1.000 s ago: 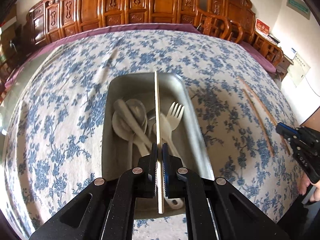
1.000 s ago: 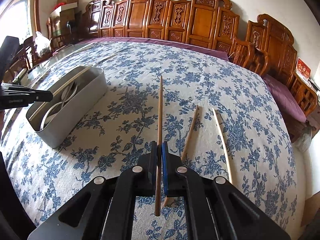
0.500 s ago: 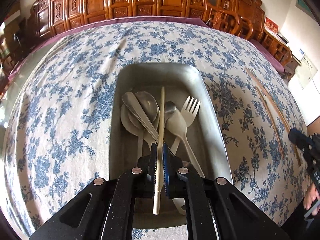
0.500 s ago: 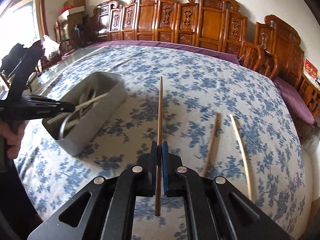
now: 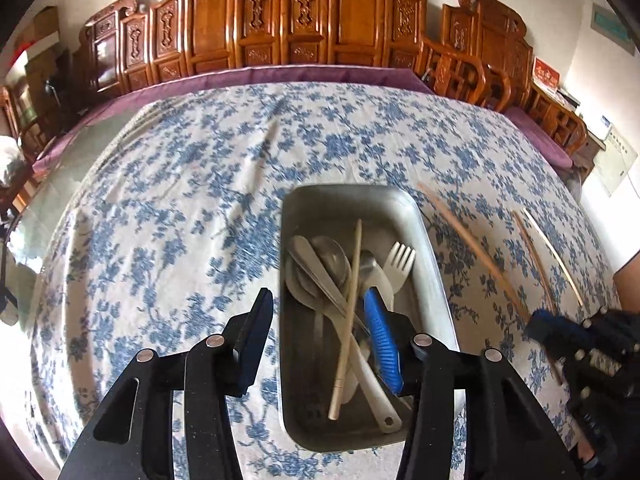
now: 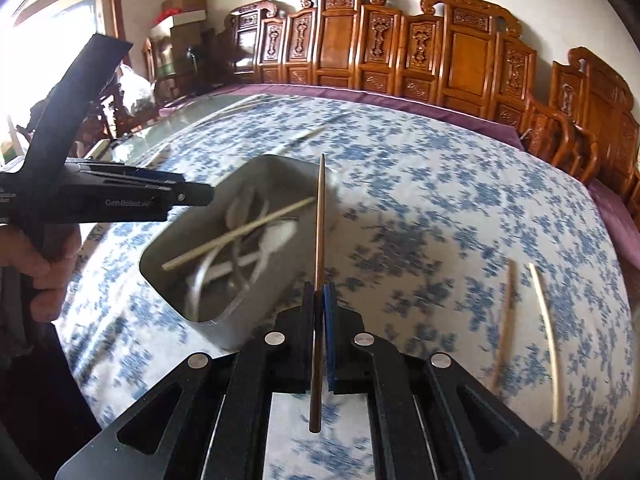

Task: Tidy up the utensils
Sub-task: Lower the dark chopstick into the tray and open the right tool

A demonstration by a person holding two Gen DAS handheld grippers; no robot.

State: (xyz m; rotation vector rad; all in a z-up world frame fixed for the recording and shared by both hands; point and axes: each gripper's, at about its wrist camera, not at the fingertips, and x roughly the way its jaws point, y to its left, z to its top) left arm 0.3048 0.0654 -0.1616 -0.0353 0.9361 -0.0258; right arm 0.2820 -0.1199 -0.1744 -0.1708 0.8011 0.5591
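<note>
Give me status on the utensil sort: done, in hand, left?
Done: spoons, a fork and one pale chopstick lie in the tray; the left gripper is open above it. In hand: right gripper is shut on a brown chopstick, near the tray. Left: two chopsticks on the cloth.

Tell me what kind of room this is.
Most likely a home dining or sitting room. A row of carved wooden chairs lines the wall behind a large table with a blue floral tablecloth, and a metal tray of household spoons, a fork and chopsticks sits on it. Cardboard boxes are stacked in a corner.
</note>
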